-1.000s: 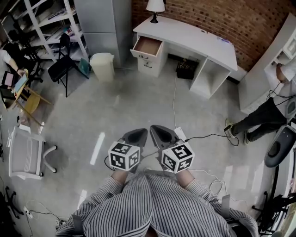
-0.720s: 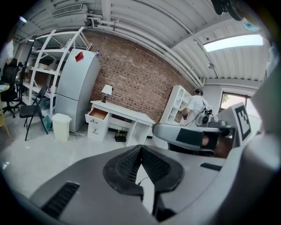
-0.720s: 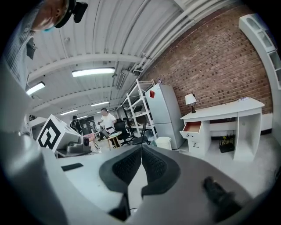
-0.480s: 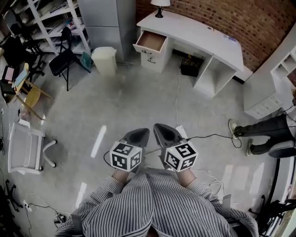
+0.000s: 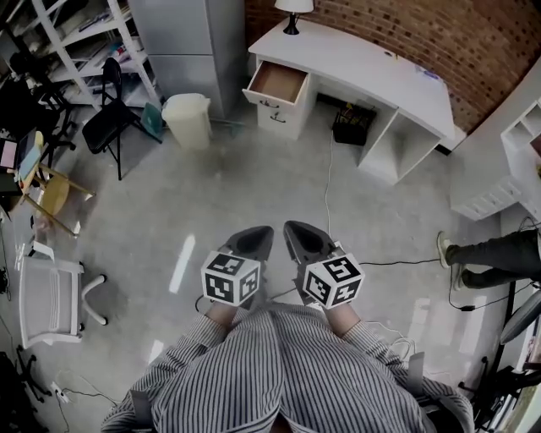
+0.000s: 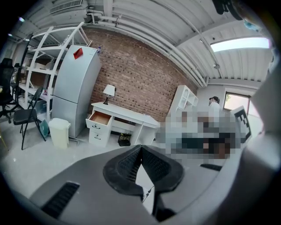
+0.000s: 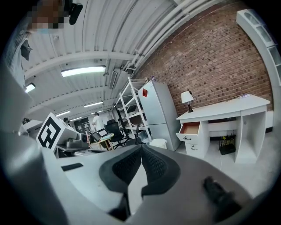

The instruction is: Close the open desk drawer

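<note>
At the far left of the head view, white shelves point(image 5: 80, 34) are seen against the wall, with a black folding chair point(image 5: 108, 118) in front of them and a white chair point(image 5: 51, 292) lower down on the grey floor point(image 5: 254, 178). A pale waste bin point(image 5: 186, 120) is placed just beside a tall grey cabinet point(image 5: 190, 38).

To the right of the cabinet, a white tabletop point(image 5: 372, 68) is set along a brick wall point(image 5: 406, 30), and a lamp point(image 5: 293, 13) stands on its left end. The drawer point(image 5: 279, 84) is found directly under that left end. It is pulled out, and its brown inside is shown empty. A second drawer below it is shut. A dark box point(image 5: 353, 127) sits on the floor under the tabletop, and a thin cable point(image 5: 328, 182) runs from there toward the person. At the right edge, a leg of another person point(image 5: 494, 258) is visible.

The left gripper point(image 5: 256, 232) and the right gripper point(image 5: 296, 228) are held side by side, close to the striped shirt point(image 5: 279, 372), well apart from the drawer. The jaws of the left gripper are pressed together at the tips, with nothing between them. The jaws of the right gripper are likewise brought together and hold nothing.
</note>
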Tool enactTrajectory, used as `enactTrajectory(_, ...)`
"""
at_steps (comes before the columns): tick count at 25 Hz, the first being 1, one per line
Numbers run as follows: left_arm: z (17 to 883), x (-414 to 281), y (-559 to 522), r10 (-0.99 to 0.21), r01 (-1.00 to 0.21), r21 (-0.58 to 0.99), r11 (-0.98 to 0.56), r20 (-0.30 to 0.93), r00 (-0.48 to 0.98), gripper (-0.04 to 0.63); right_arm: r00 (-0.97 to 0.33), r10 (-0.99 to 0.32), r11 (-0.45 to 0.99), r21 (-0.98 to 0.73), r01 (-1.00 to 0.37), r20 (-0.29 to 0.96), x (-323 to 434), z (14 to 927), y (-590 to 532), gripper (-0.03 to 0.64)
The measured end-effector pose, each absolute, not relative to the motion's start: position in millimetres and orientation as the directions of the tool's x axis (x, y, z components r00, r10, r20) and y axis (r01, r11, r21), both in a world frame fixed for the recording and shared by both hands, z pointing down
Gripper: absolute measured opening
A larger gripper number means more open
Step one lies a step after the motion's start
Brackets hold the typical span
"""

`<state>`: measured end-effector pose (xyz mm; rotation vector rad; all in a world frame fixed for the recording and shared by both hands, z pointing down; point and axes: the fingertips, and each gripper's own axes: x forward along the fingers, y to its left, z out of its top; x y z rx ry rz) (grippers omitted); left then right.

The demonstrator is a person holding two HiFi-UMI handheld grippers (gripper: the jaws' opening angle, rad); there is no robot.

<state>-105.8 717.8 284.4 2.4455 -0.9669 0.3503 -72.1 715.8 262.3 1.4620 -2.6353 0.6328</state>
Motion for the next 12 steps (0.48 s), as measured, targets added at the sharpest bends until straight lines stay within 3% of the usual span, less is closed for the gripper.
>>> enactTrajectory(12, 266.7, -130.6, 536.0, -0.527, -0.645, 0.302, -0.702, 0.39, 0.755, 0.012, -0.42, -0.885, 0.352, -0.299, -0.887, 0.203, -81.4, 242.3, 537.3, 0.017)
